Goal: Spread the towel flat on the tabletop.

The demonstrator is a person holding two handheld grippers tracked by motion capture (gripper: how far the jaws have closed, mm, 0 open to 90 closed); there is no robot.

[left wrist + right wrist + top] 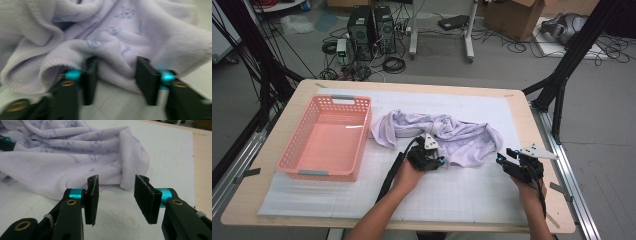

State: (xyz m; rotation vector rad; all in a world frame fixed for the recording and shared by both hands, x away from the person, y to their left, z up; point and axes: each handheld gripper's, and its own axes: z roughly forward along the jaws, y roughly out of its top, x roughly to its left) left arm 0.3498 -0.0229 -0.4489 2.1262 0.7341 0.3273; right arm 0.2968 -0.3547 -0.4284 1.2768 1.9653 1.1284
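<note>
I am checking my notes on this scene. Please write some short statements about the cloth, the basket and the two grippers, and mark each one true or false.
1. The lilac towel lies crumpled on the white mat. True.
2. The towel is inside the pink basket. False: it lies on the mat to the right of the basket, which holds no cloth.
3. The left gripper has its jaws open around a fold of the towel's edge. True.
4. The right gripper is clamped on the towel. False: its jaws are open, just short of the towel's near corner.
5. The towel is plain, with no print. False: it carries small pale blue figures.
</note>
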